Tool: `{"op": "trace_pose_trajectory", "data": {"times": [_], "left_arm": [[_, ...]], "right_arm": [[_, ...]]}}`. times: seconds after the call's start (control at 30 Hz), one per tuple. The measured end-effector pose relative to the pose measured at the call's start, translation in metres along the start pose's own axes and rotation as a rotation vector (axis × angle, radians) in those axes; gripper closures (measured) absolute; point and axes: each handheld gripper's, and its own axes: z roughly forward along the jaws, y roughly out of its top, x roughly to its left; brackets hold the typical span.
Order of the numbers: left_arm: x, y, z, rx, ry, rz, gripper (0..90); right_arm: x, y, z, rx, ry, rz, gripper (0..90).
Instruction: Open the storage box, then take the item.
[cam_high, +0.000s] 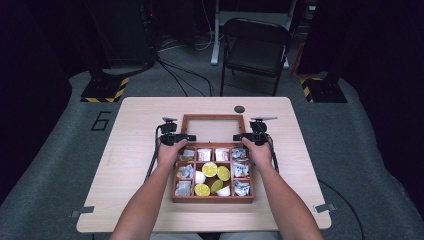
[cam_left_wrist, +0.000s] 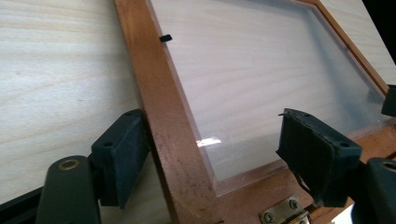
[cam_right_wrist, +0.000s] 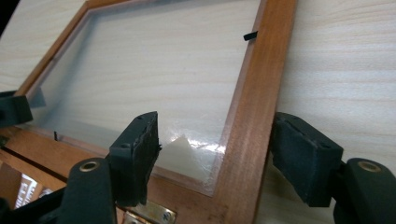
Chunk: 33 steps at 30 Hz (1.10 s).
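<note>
A wooden compartment box (cam_high: 212, 199) stands on the table's near middle. It holds cut citrus halves (cam_high: 210, 169), small white cups and silvery packets (cam_high: 241, 170). Its lid (cam_high: 213, 118), a wooden frame around a clear pane (cam_left_wrist: 261, 70), is swung open behind the box. My left gripper (cam_high: 175, 137) is open and straddles the lid's left rail (cam_left_wrist: 159, 107) near a brass hinge (cam_left_wrist: 285, 212), one jaw against the outer edge, the other over the pane. My right gripper (cam_high: 250, 136) is open and straddles the right rail (cam_right_wrist: 254, 93) the same way.
A small dark round thing (cam_high: 239, 109) lies on the light wooden table (cam_high: 135, 165) behind the lid. A black folding chair (cam_high: 255, 45) stands beyond the far edge. Cables run across the grey floor, and bare tabletop lies left and right of the box.
</note>
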Motion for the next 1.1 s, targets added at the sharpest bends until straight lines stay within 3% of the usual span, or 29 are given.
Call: {"op": "trace_pose_trajectory", "data": {"times": [0.03,0.1,0.23,0.3,0.37,0.67,0.9,1.1], "left_arm": [[-0.001,0.000,-0.001,-0.014,0.005,-0.014,26.3],[0.001,0.001,-0.007,-0.012,0.014,0.013,26.7],[-0.001,0.003,-0.020,-0.035,0.009,0.018,27.6],[-0.003,0.003,-0.026,-0.053,0.010,0.015,28.5],[-0.006,0.003,-0.033,-0.057,0.003,0.038,29.0],[-0.020,0.002,-0.046,-0.070,-0.053,0.089,30.8],[-0.024,0.002,-0.052,-0.077,-0.058,0.114,31.4],[-0.026,0.002,-0.058,-0.081,-0.051,0.128,32.8]], "right_arm": [[0.000,0.000,-0.003,-0.012,-0.017,-0.023,33.7],[0.001,0.001,-0.009,-0.040,-0.034,-0.047,33.7],[0.006,0.002,-0.022,-0.073,-0.047,-0.077,33.9],[0.012,0.001,-0.029,-0.085,-0.057,-0.126,34.2],[0.021,-0.002,-0.036,-0.099,-0.058,-0.174,35.0],[0.055,-0.020,-0.054,-0.102,0.022,-0.327,36.3],[0.062,-0.031,-0.058,-0.094,0.053,-0.364,35.6],[0.071,-0.040,-0.057,-0.082,0.055,-0.424,36.2]]}}
